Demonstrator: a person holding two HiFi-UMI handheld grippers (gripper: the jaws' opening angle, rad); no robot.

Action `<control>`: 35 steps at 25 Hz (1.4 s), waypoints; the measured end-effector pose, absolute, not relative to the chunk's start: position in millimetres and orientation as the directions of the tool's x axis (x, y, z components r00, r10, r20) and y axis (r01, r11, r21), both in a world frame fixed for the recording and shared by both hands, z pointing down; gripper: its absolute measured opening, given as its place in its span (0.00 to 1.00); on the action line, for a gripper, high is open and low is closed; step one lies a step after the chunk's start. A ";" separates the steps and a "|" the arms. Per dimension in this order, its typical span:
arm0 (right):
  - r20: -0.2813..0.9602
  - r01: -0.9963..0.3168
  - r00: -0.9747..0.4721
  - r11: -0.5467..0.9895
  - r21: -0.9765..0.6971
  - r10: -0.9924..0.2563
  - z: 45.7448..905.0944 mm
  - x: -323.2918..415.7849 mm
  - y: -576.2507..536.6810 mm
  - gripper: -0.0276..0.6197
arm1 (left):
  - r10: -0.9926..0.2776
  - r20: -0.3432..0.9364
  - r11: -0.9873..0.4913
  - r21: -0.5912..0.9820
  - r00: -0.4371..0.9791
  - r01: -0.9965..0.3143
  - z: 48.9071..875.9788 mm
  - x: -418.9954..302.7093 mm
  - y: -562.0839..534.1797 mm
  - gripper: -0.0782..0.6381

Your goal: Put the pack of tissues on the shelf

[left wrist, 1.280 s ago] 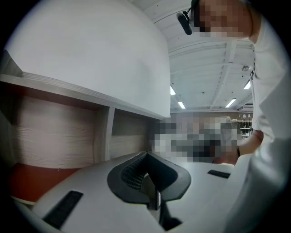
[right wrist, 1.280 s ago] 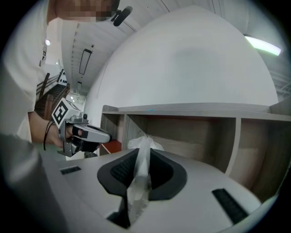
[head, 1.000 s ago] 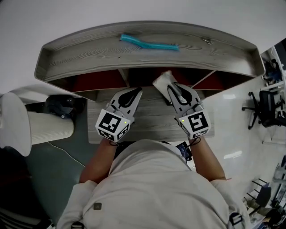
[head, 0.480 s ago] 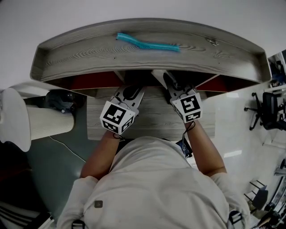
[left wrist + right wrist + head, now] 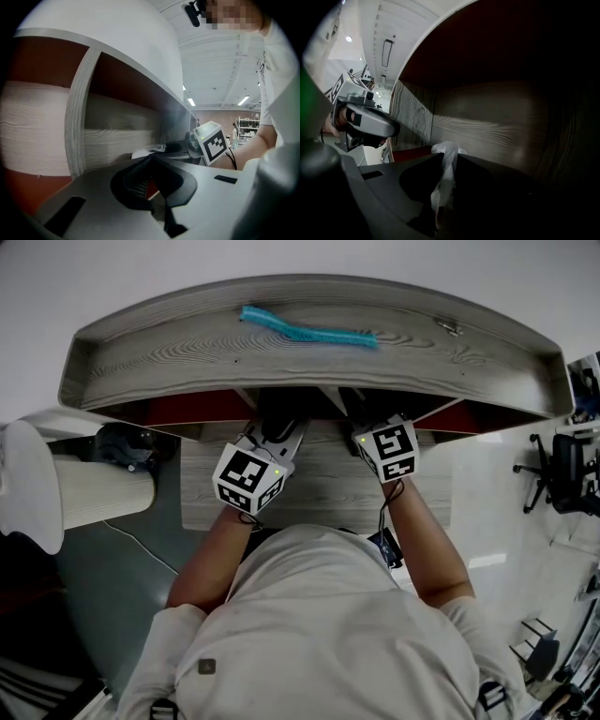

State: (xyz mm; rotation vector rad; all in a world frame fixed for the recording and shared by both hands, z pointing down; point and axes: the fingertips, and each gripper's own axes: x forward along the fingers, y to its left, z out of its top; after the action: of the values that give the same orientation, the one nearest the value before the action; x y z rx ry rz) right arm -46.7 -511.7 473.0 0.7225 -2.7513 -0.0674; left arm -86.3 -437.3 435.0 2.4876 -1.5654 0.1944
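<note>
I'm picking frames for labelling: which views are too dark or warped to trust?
Right gripper view: dim inside the shelf compartment, the jaws nearly black, only the pack of tissues between them catches light. Left gripper view: bright, but wide-angle bends the shelf divider. Head view: evenly lit, the shelf top bowed, compartments beneath in shadow.

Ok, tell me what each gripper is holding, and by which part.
The right gripper pinches the pack of tissues by the crinkled edge of its plastic wrap. The left gripper is shut, holding nothing.
</note>
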 end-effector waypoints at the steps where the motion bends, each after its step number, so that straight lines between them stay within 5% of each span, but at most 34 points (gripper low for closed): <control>1: 0.270 -0.473 -0.831 0.873 0.119 -0.487 473.4 -47.7 -512.0 0.15 | -0.876 0.216 -0.422 0.093 0.432 -0.902 435.2 -86.3 -437.8 0.13; 8: 0.260 -0.481 -0.829 0.868 0.121 -0.495 473.4 -48.2 -513.8 0.18 | -0.877 0.219 -0.420 0.086 0.428 -0.904 433.7 -87.0 -439.1 0.13; 20: 0.264 -0.483 -0.829 0.869 0.105 -0.492 470.9 -46.3 -511.5 0.42 | -0.877 0.216 -0.419 0.090 0.428 -0.904 432.0 -87.0 -431.1 0.13; 35: 0.258 -0.510 -0.812 0.851 0.121 -0.524 452.5 -33.6 -497.1 0.45 | -0.876 0.189 -0.437 0.079 0.443 -0.896 417.3 -84.4 -411.8 0.13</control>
State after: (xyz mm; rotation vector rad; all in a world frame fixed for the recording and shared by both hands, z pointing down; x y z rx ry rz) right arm -33.6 -497.1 452.5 0.7840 -2.7462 -0.0667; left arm -84.4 -411.8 417.3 2.5231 -1.5643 0.1786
